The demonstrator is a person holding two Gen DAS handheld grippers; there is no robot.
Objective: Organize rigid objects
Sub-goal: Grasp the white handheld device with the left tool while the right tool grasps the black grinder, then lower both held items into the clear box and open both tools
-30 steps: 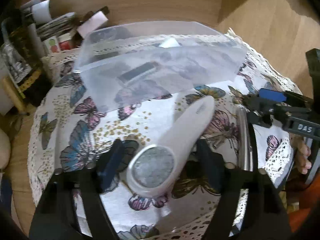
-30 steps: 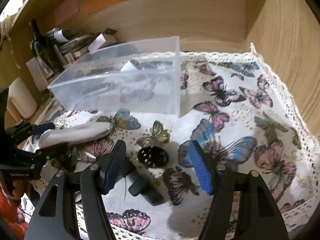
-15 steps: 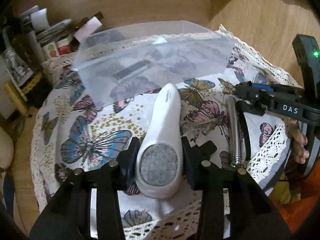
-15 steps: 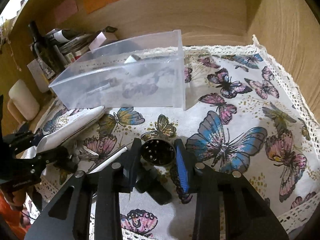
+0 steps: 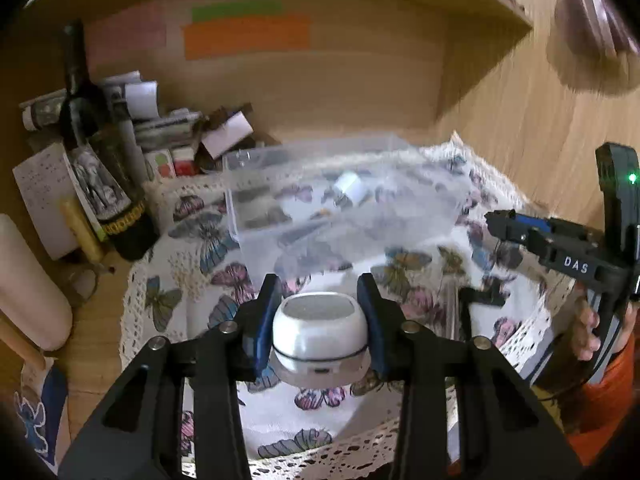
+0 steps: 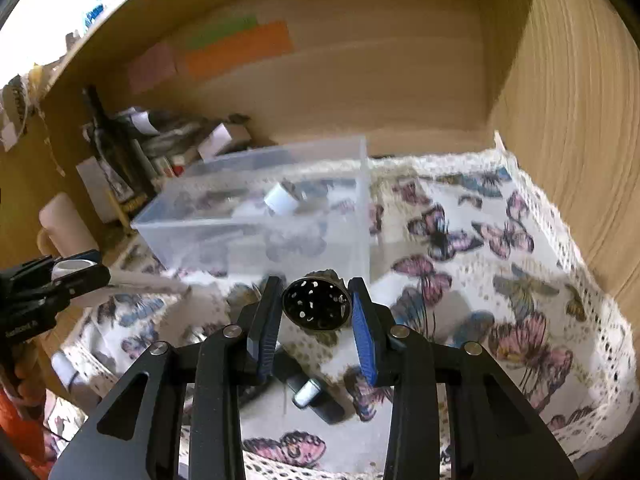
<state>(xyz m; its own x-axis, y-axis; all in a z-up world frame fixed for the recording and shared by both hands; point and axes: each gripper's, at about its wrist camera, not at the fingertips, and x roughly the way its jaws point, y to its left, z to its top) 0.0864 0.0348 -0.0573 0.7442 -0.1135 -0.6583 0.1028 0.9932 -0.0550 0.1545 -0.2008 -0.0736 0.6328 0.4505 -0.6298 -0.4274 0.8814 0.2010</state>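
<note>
Two grippers each hold one thing above a table covered with a butterfly cloth (image 6: 500, 280). The left gripper (image 5: 319, 314) has its jaws closed on the round head of a white device (image 5: 319, 332), with a blue-edged pad pressed on each side. The grey mesh face of the device looks upward. In the right wrist view the same device (image 6: 132, 280) shows as a long pale body that sticks out from the left gripper (image 6: 60, 280) toward the box, clear of the cloth.

The right gripper (image 6: 316, 308) has its jaws closed to a narrow gap on a dark round piece with holes (image 6: 316, 304), and both pads touch its sides. The piece is held up above the cloth, just in front of the near corner of a clear plastic box (image 6: 256, 220). In the left wrist view the right gripper (image 5: 560, 244) is at the right edge, but blur hides what it holds.

The box stands at the back of the cloth and holds several small things, among them a small white block (image 6: 280, 200). A dark cylinder with a light end (image 6: 316, 396) lies on the cloth under the right gripper. A dark bottle (image 5: 100, 152) and papers stand to the left of the box.
</note>
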